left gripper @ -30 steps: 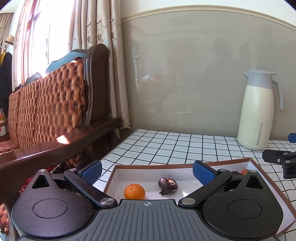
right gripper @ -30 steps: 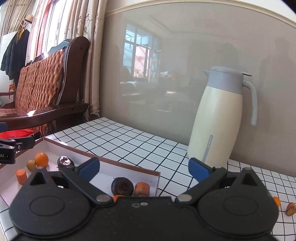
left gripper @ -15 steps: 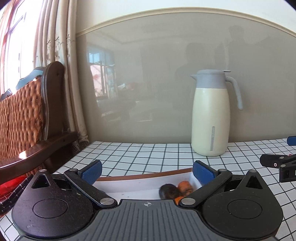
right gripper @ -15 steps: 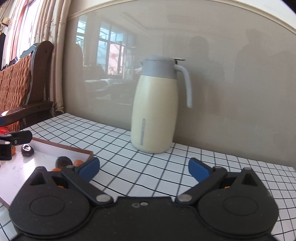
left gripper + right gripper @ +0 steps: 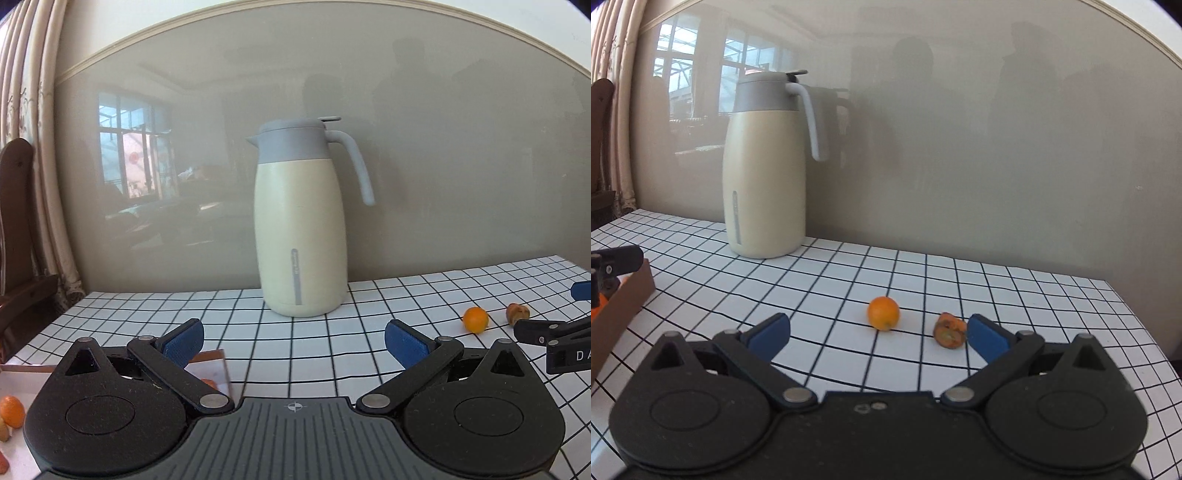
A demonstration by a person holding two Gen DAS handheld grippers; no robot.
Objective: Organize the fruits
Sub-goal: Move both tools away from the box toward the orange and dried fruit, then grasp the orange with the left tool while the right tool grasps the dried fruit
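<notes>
A small orange (image 5: 883, 313) and a brownish-orange fruit piece (image 5: 948, 330) lie on the checked table, just ahead of my open, empty right gripper (image 5: 879, 334); the piece sits beside its right finger. Both also show in the left wrist view, the orange (image 5: 475, 319) and the piece (image 5: 518, 313) at the right. My left gripper (image 5: 295, 338) is open and empty, above the right corner of the brown-rimmed white tray (image 5: 211, 360). The tray holds another orange (image 5: 11, 411) and fruit pieces at the far left.
A cream thermos jug with a grey lid (image 5: 301, 221) stands at the back by the wall, also in the right wrist view (image 5: 764, 166). The tray's brown wall (image 5: 622, 299) is at the left. The table's right edge (image 5: 1145, 332) is near the fruit.
Both grippers have swung right, away from the tray. The tray has slid out to the left and the loose orange and fruit piece have come into view. Both stay open.
</notes>
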